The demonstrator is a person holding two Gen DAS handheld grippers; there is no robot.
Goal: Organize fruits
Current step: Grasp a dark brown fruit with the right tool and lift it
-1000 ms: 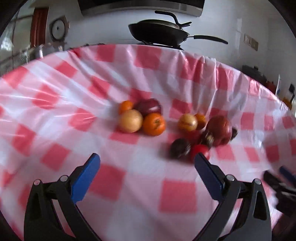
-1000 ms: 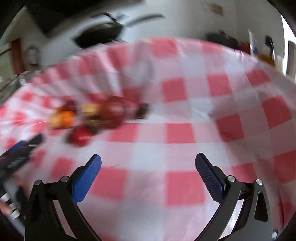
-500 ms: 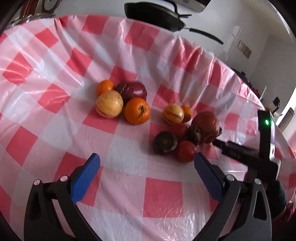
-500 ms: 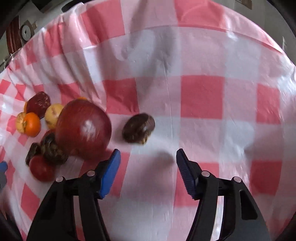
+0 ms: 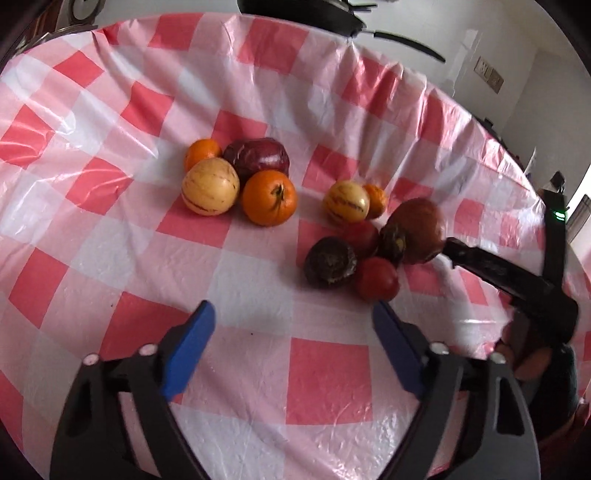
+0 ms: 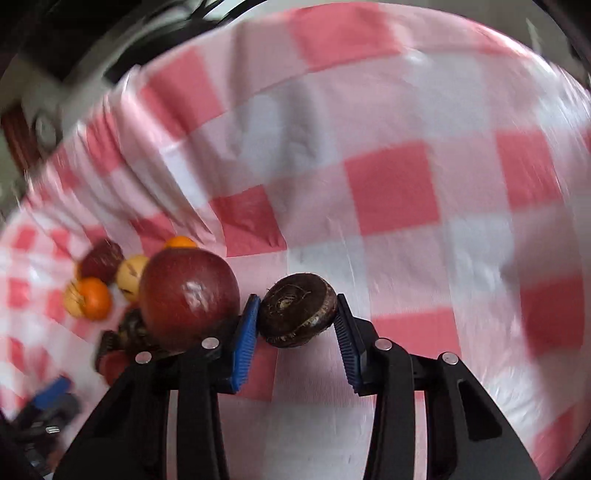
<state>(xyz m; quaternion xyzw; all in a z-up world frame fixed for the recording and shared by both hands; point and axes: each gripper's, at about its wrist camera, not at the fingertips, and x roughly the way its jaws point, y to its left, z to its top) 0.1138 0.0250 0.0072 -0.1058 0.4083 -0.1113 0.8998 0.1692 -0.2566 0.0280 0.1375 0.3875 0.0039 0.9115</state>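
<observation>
Fruits lie on a red-and-white checked tablecloth (image 5: 255, 302). One cluster holds a striped yellow fruit (image 5: 209, 186), an orange (image 5: 269, 197) and a dark red fruit (image 5: 260, 157). A second cluster holds a big red-brown fruit (image 5: 419, 225), a dark brown round one (image 5: 330, 261) and a red one (image 5: 376, 278). My left gripper (image 5: 291, 332) is open and empty, short of this cluster. My right gripper (image 6: 295, 314) is shut on a separate dark brown flat fruit (image 6: 297, 310), beside the big red fruit (image 6: 188, 295).
A black pan (image 5: 306, 14) stands beyond the table's far edge. The right gripper's arm (image 5: 509, 277) reaches in from the right in the left wrist view. The cloth drops away at the far edge (image 5: 388, 62).
My right gripper moved forward onto the dark brown fruit and closed its fingers on it. My left gripper moved a little closer to the fruits and narrowed slightly while staying open.
</observation>
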